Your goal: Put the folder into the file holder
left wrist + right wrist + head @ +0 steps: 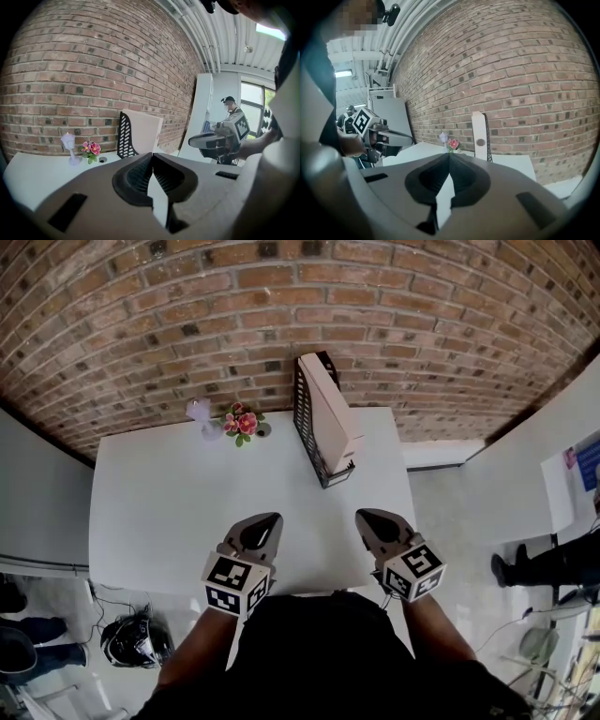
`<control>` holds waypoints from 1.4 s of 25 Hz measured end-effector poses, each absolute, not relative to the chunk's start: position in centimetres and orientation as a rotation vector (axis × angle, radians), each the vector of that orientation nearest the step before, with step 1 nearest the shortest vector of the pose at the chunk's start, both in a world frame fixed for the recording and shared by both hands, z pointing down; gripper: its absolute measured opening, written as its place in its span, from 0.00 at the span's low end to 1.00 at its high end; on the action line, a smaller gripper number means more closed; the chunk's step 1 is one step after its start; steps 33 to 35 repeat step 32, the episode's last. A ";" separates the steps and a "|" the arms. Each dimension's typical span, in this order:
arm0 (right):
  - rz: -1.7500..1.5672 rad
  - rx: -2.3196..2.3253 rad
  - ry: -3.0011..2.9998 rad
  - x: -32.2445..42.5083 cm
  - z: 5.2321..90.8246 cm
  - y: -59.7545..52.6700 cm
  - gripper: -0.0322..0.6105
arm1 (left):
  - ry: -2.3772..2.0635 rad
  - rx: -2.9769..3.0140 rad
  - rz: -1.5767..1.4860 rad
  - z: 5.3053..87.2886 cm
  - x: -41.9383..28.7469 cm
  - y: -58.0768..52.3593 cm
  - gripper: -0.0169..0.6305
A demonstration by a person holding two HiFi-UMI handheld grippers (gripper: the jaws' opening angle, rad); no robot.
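A beige folder (330,416) stands upright inside the black perforated file holder (307,420) at the back right of the white table (169,502). The same folder (142,132) and holder (123,137) show ahead in the left gripper view, and the folder (480,137) edge-on in the right gripper view. My left gripper (273,519) and right gripper (364,516) hover side by side over the table's near edge, well short of the holder. Both are shut with nothing between their jaws.
A small pot of pink flowers (242,423) and a little white lamp figure (201,414) stand at the table's back edge by the brick wall. A person (229,108) stands off to the right. A helmet (131,641) lies on the floor at left.
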State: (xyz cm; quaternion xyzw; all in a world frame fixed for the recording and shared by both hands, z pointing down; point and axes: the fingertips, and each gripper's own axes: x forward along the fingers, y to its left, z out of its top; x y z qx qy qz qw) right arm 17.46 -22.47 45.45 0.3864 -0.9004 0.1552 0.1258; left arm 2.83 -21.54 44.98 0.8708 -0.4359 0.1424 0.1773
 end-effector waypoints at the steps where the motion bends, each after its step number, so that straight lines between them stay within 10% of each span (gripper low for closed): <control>1: 0.452 1.125 -2.623 17.4 45.4 -22.5 0.05 | -1.234 2.465 0.403 44.9 2.8 -21.6 0.03; 35: 0.424 1.092 -2.636 16.7 45.9 -23.8 0.05 | -1.230 2.468 0.412 45.0 2.6 -22.7 0.03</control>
